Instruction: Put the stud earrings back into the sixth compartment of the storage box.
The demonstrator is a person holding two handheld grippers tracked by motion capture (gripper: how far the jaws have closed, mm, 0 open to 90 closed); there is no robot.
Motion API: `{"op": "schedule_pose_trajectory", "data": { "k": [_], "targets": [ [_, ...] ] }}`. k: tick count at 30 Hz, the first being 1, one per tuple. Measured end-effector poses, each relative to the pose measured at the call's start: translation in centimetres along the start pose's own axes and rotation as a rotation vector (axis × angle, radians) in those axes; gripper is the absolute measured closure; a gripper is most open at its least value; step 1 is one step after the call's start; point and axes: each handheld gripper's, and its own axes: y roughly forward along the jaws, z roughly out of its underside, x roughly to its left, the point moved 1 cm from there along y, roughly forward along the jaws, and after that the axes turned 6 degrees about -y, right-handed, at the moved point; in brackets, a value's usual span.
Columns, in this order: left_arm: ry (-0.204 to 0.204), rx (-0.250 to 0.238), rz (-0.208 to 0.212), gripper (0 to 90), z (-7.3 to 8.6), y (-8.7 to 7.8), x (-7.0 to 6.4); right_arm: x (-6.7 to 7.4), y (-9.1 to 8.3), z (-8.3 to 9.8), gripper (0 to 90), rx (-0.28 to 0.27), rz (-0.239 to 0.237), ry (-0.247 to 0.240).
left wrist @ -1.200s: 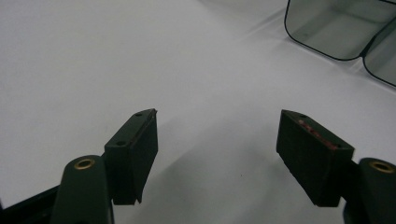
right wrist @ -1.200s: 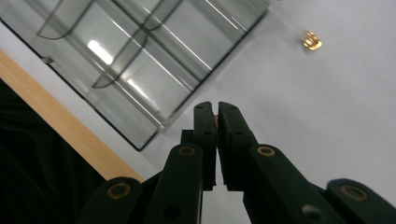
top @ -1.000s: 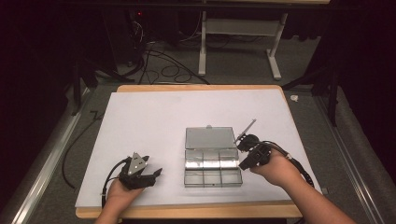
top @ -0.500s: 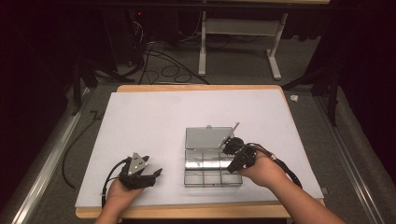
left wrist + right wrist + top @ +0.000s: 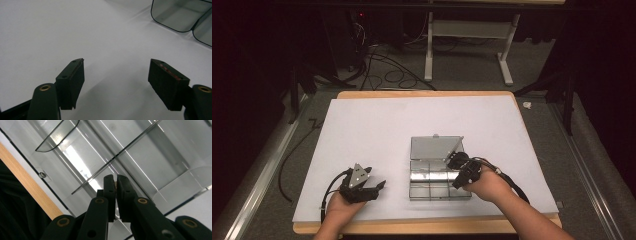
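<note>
right gripper (image 5: 455,161) lower — over clear box (image 5: 432,186)

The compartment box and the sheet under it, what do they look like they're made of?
The compartment box looks like clear hard plastic, glossy: thin see-through dividers, bright glare, and the sheet showing through its open lid. The sheet looks like matte white paper or card, with no glare. Its wooden-looking board shows at the edges.

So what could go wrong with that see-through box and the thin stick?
The right tongs are shut on a thin flat divider strip above the clear plastic compartment box. Gripped so narrowly, the strip might twist or slip out. If it misses its slot, it could jam against the box's walls. The box looks light and nothing holds it; the left tongs rest open on the white table apart from it, so a push might slide it.
</note>
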Motion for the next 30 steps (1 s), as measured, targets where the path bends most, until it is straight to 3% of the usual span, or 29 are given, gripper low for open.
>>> {"op": "schedule_pose_trajectory", "data": {
  "k": [17, 24, 28, 30],
  "targets": [
    [-0.007, 0.005, 0.003, 29.9, 0.0, 0.0, 0.1, 0.0, 1.0, -0.2, 83.1, -0.002, -0.008, -0.004],
    [-0.006, 0.004, 0.003, 29.9, 0.0, 0.0, 0.1, 0.2, -0.5, -0.1, 80.9, -0.026, -0.004, 0.016],
    [0.001, 0.000, -0.001, 29.9, 0.0, 0.0, 0.0, -0.3, -2.0, 0.3, 80.8, -0.066, 0.010, 0.014],
    [-0.007, 0.003, 0.001, 30.0, 0.0, 0.1, 0.0, -0.4, -3.3, 0.6, 79.7, -0.063, 0.024, 0.056]
  ]
}}
